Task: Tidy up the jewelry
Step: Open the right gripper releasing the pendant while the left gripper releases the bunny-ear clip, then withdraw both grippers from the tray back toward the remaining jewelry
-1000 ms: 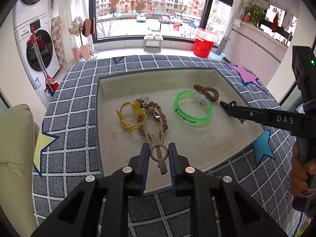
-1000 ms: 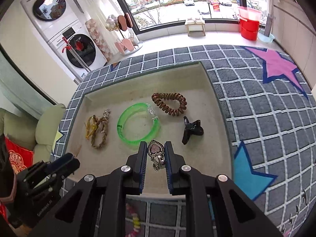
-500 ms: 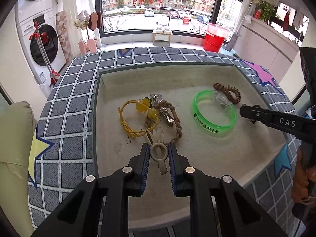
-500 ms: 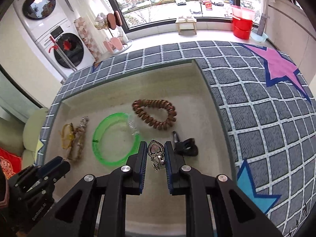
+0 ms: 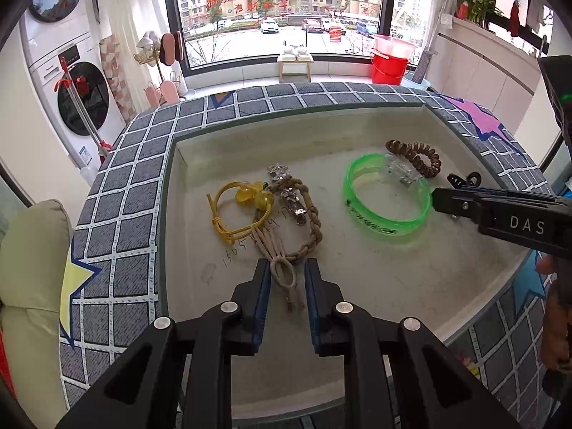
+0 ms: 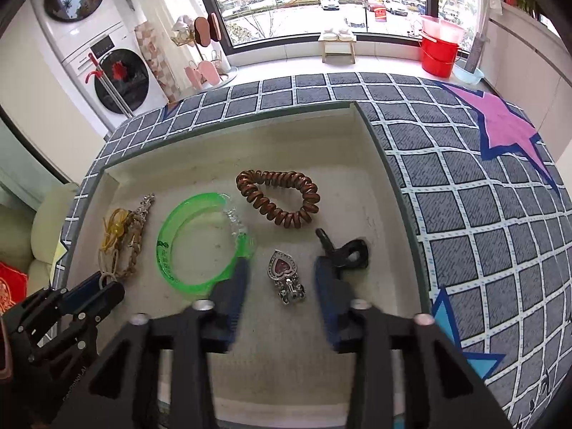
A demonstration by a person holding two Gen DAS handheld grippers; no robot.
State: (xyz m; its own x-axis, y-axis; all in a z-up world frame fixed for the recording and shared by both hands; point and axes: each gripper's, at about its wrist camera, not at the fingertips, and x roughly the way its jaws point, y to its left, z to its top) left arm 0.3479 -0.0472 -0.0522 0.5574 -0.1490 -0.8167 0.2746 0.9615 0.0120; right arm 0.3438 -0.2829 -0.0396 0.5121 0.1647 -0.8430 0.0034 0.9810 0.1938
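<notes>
A heart-shaped silver pendant with a dark red stone (image 6: 285,274) lies on the floor of a shallow beige tray (image 6: 364,186), between the spread fingers of the right gripper (image 6: 280,279), which is released and touches nothing. Just right of the pendant, a small black claw hair clip (image 6: 345,250) rests against the inner side of the right finger. A translucent green plastic bangle (image 6: 200,243) lies to the left, its near rim passing under the left finger; beyond it sits a brown spiral coil hair tie (image 6: 280,198).

At the tray's left part, the left gripper (image 5: 286,279) is clenched lightly around the loop of a beige cord hair tie (image 5: 280,271), its blue-padded fingers (image 5: 262,286) flanking the loop on both sides. The tie's strands run forward into a cluster: a braided tan rope bracelet (image 5: 311,221) carrying a silver metallic charm (image 5: 291,196), and a yellow elastic cord with amber beads (image 5: 246,196) just left of it. In the left wrist view the bangle (image 5: 386,196) and coil tie (image 5: 414,157) lie well apart to the right, with the right gripper (image 5: 450,202) reaching in from that side.

The tray sits on a grey grid-patterned cloth with coloured stars (image 6: 464,178) covering the table.
</notes>
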